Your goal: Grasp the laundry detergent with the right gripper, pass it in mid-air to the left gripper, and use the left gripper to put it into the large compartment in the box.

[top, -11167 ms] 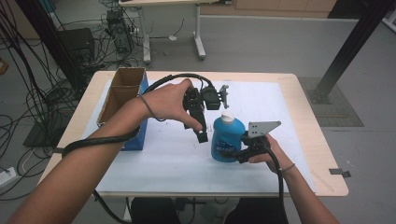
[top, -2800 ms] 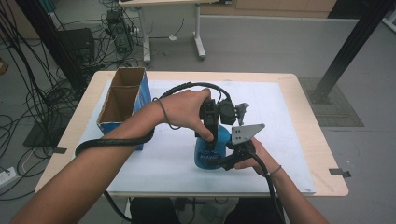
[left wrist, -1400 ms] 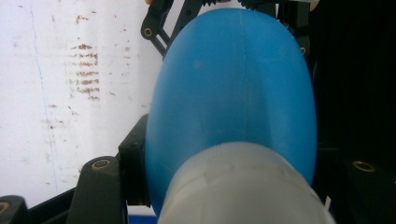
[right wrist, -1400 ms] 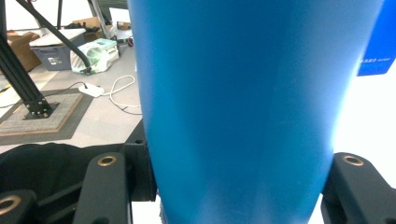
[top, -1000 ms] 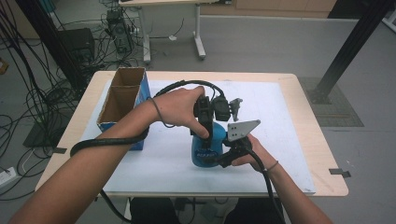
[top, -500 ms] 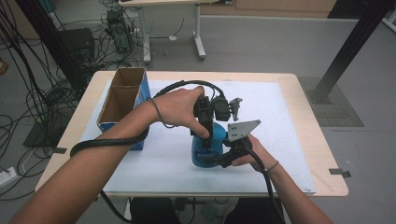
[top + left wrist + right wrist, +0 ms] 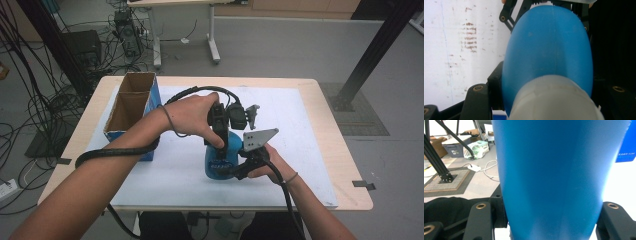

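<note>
Blue bottle point(image 7: 220, 162) upright on white mat point(image 7: 165, 170), left gripper point(image 7: 220, 145) pinching its white cap point(image 7: 554, 100); right gripper point(image 7: 235, 170) clamped around its body

Wooden table point(image 7: 345, 165) with white sheet point(image 7: 300, 150), open cardboard box point(image 7: 131, 107), blue bottle point(image 7: 220, 162).

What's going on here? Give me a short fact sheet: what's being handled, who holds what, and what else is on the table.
Main item: blue bottle with a whitish cap, standing on the white mat
Left hand-held gripper: comes from above, shut on the cap
Right hand-held gripper: comes from the side, shut on the bottle's body
Also on table: open cardboard box with blue sides, at the left
Likely activity: unscrewing or tightening the cap, one gripper steadying the bottle
</note>
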A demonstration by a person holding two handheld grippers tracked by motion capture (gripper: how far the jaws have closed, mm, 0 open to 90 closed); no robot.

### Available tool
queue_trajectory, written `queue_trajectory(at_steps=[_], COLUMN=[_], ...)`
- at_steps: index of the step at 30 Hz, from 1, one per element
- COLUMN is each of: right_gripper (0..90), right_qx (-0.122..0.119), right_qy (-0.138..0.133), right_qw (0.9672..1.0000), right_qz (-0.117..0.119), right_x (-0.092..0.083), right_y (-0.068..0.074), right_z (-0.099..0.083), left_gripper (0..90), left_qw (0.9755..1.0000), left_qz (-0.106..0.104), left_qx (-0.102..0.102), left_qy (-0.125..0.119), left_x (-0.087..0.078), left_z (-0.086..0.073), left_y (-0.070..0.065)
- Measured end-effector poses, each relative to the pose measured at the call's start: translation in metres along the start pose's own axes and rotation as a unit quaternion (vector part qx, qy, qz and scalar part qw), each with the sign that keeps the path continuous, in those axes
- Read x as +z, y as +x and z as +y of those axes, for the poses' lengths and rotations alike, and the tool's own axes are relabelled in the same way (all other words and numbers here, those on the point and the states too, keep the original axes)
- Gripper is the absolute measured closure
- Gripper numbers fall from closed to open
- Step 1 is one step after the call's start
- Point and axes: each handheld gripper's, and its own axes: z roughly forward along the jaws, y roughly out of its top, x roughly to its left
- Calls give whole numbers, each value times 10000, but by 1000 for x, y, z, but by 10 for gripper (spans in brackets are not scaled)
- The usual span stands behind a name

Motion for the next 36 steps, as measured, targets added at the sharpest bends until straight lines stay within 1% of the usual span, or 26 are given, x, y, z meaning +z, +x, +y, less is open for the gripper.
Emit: queue_trajectory(at_steps=[4, 10, 15, 16, 22, 23, 25, 26, 33, 36], right_gripper=[409, 410, 409, 409, 409, 408, 408, 407, 406, 405], right_qx=[-13, -4, 12, 6, -17, -21, -28, -33, -66, -82], right_qy=[-1, 3, -17, -52, -29, -34, -59, -44, -122, -144], right_qw=[10000, 10000, 10000, 10000, 10000, 10000, 10000, 10000, 9999, 9998], right_qz=[-30, -10, -23, -17, -29, -39, -16, -51, -41, -59], right_x=[-1, 0, 0, -1, -1, -1, -1, -1, 0, -1], right_y=[0, 0, 0, -1, -1, 0, -1, 0, 0, 1], right_z=[0, 0, -1, -2, -1, -1, -2, -2, -3, -2], left_gripper=[377, 377, 377, 377, 378, 377, 378, 378, 377, 378], left_qw=[10000, 10000, 10000, 10000, 10000, 10000, 10000, 10000, 9999, 9999], left_qz=[-14, -20, 23, 58, 54, 56, 51, 72, 101, 120], left_qx=[-25, -32, -19, -13, -40, -38, -61, -59, -77, -99], left_qy=[1, 28, -34, -54, -21, -45, 8, -15, -6, -48], left_x=[0, 0, -1, -1, -1, -1, -1, -1, -4, -5], left_z=[0, 1, -1, -1, 0, -1, 0, 0, 0, -1], left_y=[1, 2, 0, -1, -1, -1, -1, -2, -4, -5])
